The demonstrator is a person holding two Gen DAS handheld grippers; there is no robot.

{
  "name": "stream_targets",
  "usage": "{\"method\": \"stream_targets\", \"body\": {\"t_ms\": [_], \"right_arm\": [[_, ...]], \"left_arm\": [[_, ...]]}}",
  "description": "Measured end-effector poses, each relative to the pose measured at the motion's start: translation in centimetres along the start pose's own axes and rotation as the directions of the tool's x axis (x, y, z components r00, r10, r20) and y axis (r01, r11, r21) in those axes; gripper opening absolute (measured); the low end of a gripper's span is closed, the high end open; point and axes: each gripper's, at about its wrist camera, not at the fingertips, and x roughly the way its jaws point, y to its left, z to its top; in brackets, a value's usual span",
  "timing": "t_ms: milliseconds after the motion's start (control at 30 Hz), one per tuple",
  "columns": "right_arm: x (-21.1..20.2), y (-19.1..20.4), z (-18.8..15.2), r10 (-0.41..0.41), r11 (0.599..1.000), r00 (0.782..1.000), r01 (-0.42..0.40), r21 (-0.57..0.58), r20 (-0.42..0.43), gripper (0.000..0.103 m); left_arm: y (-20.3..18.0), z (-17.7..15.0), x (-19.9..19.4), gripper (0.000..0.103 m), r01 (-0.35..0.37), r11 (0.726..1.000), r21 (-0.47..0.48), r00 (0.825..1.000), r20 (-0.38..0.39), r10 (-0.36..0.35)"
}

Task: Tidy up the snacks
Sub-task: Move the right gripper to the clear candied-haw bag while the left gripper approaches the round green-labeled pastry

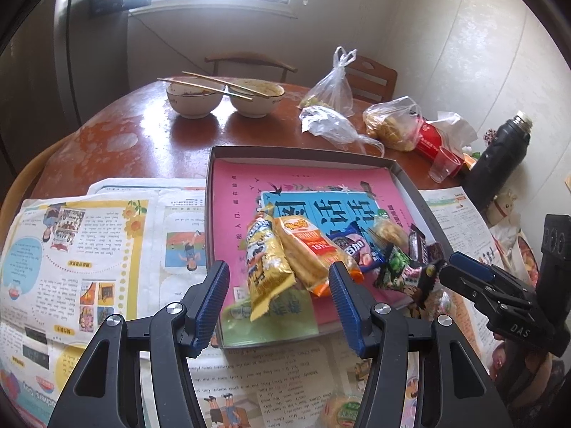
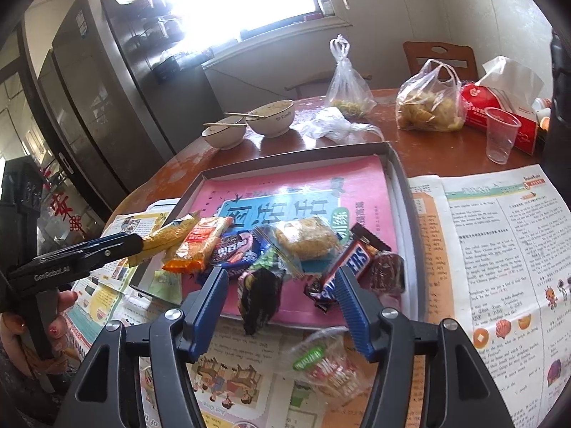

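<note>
A grey tray (image 1: pixel 303 152) lined with a pink book holds several snacks: a gold packet (image 1: pixel 266 267), an orange cracker pack (image 1: pixel 308 253), an Oreo pack (image 1: pixel 351 246), a green candy (image 1: pixel 401 267). My left gripper (image 1: pixel 280 303) is open just above the tray's near edge, over the gold packet. In the right wrist view my right gripper (image 2: pixel 282 306) is open above the tray's (image 2: pixel 399 174) near edge, between a dark wrapped snack (image 2: pixel 258 296) and a Snickers bar (image 2: pixel 346 267). A clear-wrapped snack (image 2: pixel 326 365) lies on newspaper outside the tray, below the right gripper.
Two bowls with chopsticks (image 1: pixel 225 98), plastic bags (image 1: pixel 332 89), a red tissue pack (image 1: pixel 433 139), a plastic cup (image 2: pixel 501 135) and a black flask (image 1: pixel 499 164) stand behind the tray on the round table. Newspaper (image 1: pixel 89 249) covers the near table.
</note>
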Motion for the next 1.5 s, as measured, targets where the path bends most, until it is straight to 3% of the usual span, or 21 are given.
{"method": "stream_targets", "body": {"t_ms": [833, 1500], "right_arm": [[-1.1, -0.8, -4.5, -0.06, 0.998, 0.997, 0.059, -0.026, -0.043, 0.067], [-0.5, -0.8, -5.6, -0.098, 0.993, 0.995, 0.095, -0.07, -0.037, 0.07]], "left_arm": [[-2.0, -4.5, -0.5, 0.067, 0.032, 0.998, 0.06, 0.999, -0.04, -0.03], [-3.8, -9.6, 1.0, 0.067, 0.057, 0.989, 0.136, 0.989, -0.144, -0.037]]}}
